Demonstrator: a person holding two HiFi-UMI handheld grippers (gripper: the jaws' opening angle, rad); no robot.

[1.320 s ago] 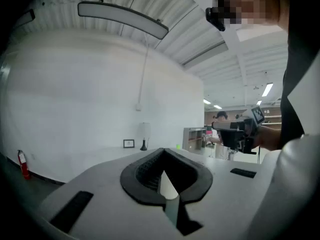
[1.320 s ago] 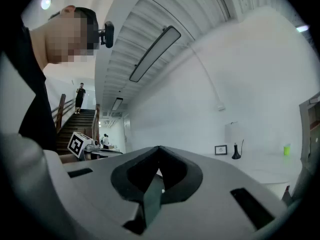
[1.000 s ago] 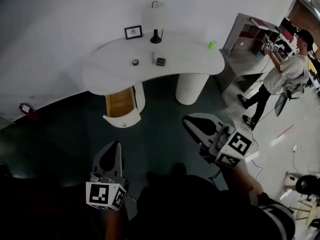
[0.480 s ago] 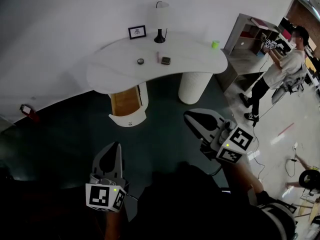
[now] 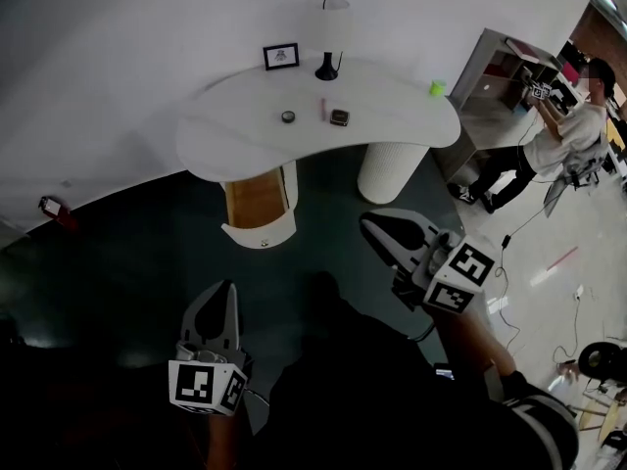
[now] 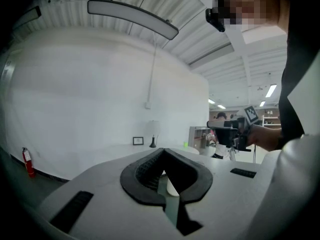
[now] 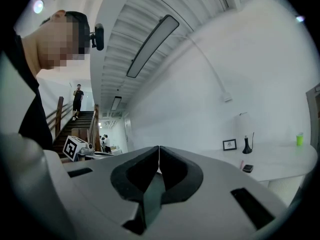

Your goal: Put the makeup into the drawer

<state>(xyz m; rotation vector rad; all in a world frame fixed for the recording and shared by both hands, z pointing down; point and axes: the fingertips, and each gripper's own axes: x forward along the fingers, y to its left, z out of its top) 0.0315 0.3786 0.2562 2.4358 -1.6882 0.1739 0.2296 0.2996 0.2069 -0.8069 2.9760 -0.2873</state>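
Three makeup items lie on the white curved table (image 5: pixel 392 116): a round compact (image 5: pixel 288 117), a pink lipstick (image 5: pixel 322 108) and a dark square compact (image 5: pixel 339 117). Under the table's left part a drawer (image 5: pixel 257 202) stands pulled out, its wooden inside bare. My left gripper (image 5: pixel 225 286) and right gripper (image 5: pixel 367 225) hover over the dark floor well short of the table, both shut and empty. The right gripper view shows the square compact (image 7: pixel 247 168) and lipstick (image 7: pixel 241 163) far off past the shut jaw tips (image 7: pixel 159 147). The left gripper (image 6: pixel 163 149) points at the table.
A lamp (image 5: pixel 327 37), a picture frame (image 5: pixel 281 56) and a green cup (image 5: pixel 436 87) stand along the table's back. Grey shelving (image 5: pixel 495 62) and a person (image 5: pixel 563 130) are at the right. A red extinguisher (image 5: pixel 54 211) sits by the left wall.
The table and drawer have shifted right and lower in the head view as I walk closer. Both grippers stay shut, carried forward together. The person at the right has shifted stance.
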